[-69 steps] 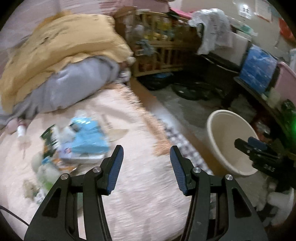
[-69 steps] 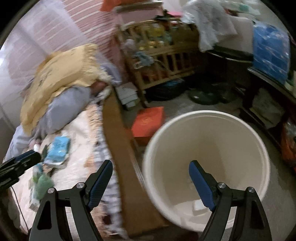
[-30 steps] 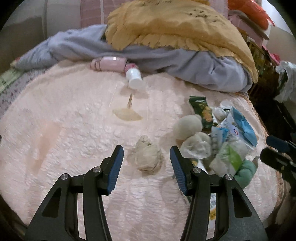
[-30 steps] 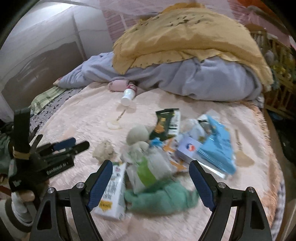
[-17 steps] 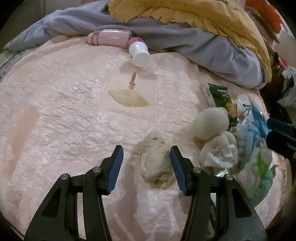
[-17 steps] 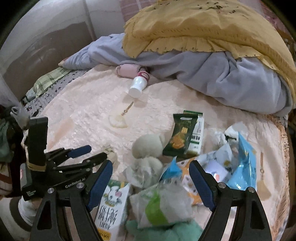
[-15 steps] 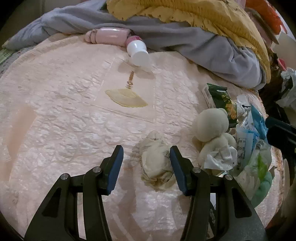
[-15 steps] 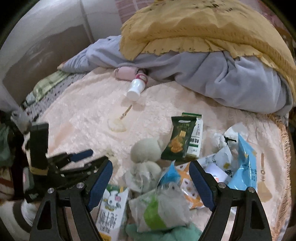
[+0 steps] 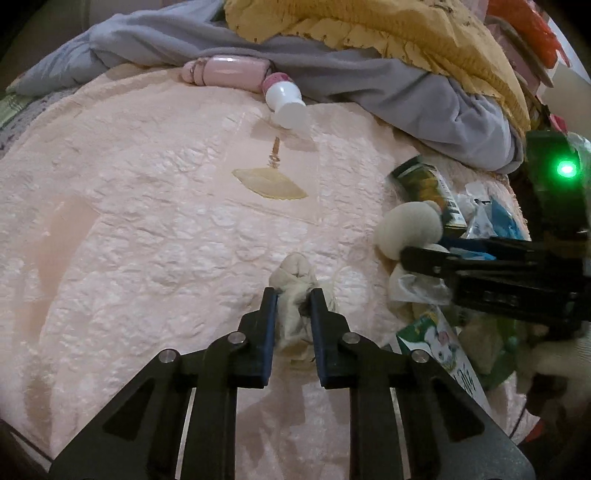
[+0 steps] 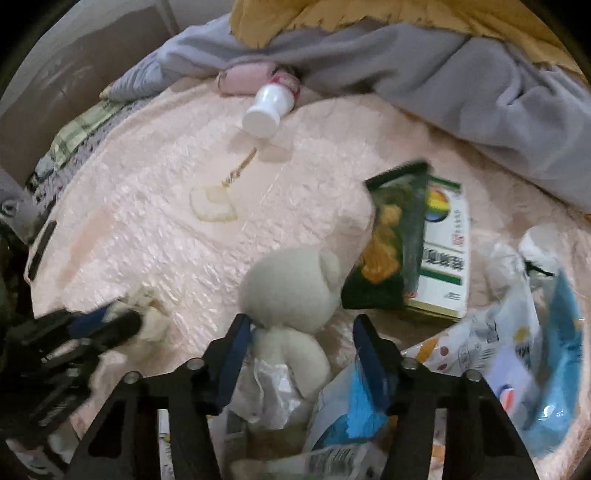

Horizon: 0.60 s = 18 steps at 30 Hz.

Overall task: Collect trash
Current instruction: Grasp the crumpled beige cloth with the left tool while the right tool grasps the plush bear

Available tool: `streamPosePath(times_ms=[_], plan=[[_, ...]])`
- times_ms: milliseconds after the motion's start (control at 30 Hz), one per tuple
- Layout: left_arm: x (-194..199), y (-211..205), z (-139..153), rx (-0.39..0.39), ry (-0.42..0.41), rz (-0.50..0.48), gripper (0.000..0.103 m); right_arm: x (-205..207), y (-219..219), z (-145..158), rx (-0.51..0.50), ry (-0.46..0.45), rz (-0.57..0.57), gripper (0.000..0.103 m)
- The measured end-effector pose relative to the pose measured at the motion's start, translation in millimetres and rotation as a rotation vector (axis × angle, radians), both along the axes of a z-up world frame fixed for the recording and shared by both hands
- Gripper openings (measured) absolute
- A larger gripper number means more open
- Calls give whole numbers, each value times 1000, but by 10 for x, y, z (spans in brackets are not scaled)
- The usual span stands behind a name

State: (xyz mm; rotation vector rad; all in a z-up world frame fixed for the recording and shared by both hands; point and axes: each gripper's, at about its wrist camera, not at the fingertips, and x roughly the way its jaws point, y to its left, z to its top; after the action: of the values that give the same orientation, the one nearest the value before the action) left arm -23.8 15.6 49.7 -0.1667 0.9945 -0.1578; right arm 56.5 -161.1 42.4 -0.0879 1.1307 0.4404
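My left gripper [image 9: 291, 295] is shut on a crumpled cream tissue wad [image 9: 293, 273] lying on the pink bedspread [image 9: 147, 221]; it also shows in the right wrist view [image 10: 153, 325]. My right gripper [image 10: 301, 326] is open over the trash pile, its jaws either side of a round off-white ball [image 10: 291, 291] and a lumpy tissue [image 10: 295, 354] below it. Beside them lie a green snack packet [image 10: 391, 236], a green-and-white box [image 10: 443, 254], blue and white wrappers [image 10: 517, 332] and a milk carton [image 9: 443, 347].
A white bottle [image 9: 284, 103] and a pink roll [image 9: 229, 70] lie at the far side of the bed against a grey blanket [image 9: 369, 81] with a yellow one [image 9: 388, 26] on top. The right gripper's body [image 9: 517, 280] crosses the left wrist view.
My left gripper has closed on the cream tissue wad it was straddling. My right gripper has come down closer over the pile and its jaws have narrowed around the off-white ball.
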Motion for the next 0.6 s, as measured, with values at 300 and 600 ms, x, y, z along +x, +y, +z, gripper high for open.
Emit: streamPosePath(times_ms=[300, 600], plan=[[-164, 42, 362, -32, -75, 0, 15, -334, -237, 734, 203, -181, -9, 23], [-317, 87, 449, -6, -90, 8, 15, -268, 72, 568, 61, -127, 27, 68]])
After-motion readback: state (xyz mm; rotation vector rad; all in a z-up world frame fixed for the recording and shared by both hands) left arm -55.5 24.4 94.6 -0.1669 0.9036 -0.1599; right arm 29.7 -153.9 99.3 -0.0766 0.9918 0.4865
